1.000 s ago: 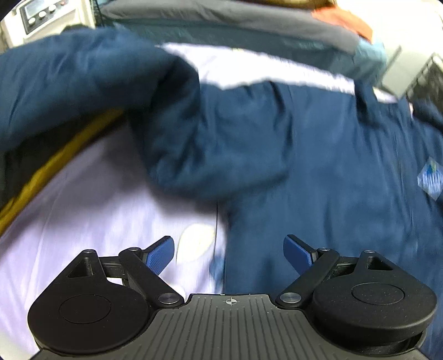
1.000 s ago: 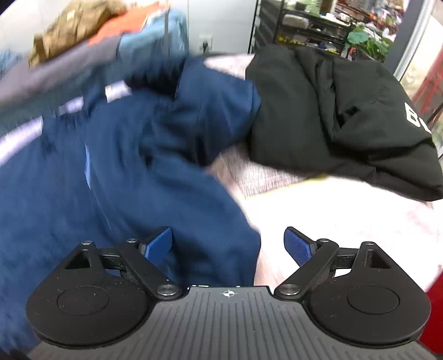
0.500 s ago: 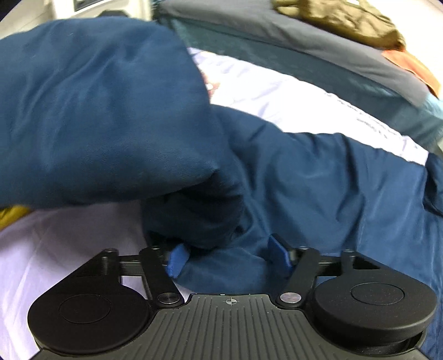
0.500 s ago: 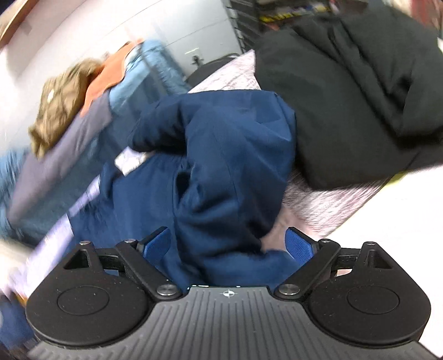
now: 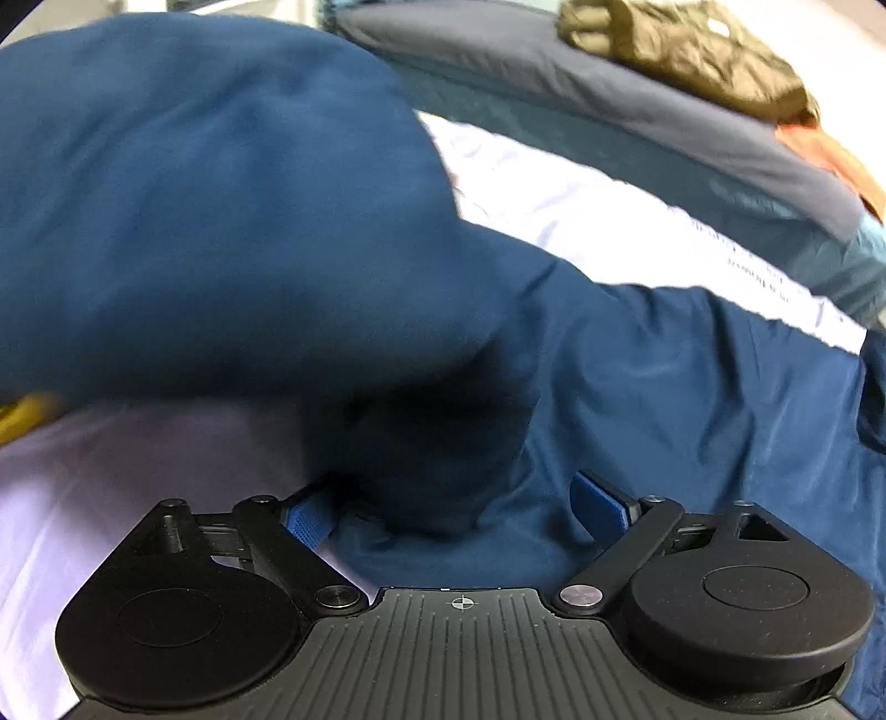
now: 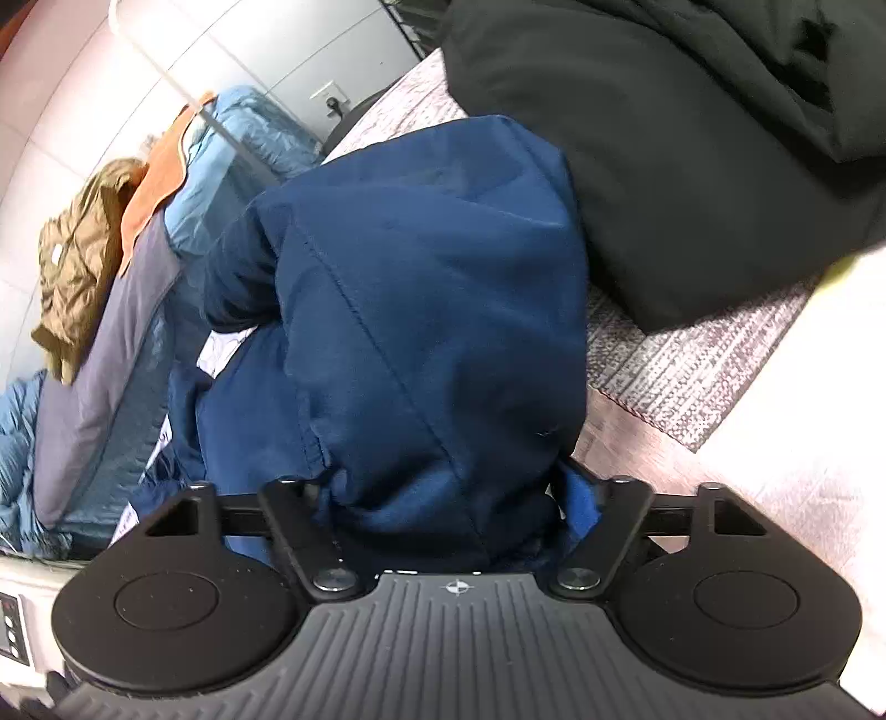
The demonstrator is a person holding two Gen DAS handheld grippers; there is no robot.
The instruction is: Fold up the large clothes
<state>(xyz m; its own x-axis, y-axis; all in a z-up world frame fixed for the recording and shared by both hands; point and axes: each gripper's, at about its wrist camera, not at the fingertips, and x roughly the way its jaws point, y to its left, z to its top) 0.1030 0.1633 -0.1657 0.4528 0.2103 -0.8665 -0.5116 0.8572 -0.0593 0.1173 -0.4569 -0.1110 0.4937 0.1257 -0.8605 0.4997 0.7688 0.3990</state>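
A large navy blue jacket (image 5: 692, 399) with a white band lies spread on the pale bed sheet (image 5: 111, 498). Its left sleeve (image 5: 221, 221) fills the left wrist view, and my left gripper (image 5: 454, 509) has its jaws closing around the sleeve's cuff end. In the right wrist view the other navy sleeve (image 6: 421, 310) bulges between the blue pads of my right gripper (image 6: 443, 498), which is closed on the cuff. The left pad there is hidden by fabric.
A black folded garment (image 6: 692, 138) lies to the right of the sleeve on a grey patterned cloth (image 6: 692, 365). At the back is a pile of clothes: grey-blue (image 5: 637, 116), olive (image 5: 681, 50) and orange (image 6: 155, 188). A yellow edge (image 5: 27, 415) shows at the left.
Both grippers moved from open above the jacket onto a sleeve each. The jaws have narrowed around the cuffs, and both sleeves have been lifted and drawn closer to the cameras.
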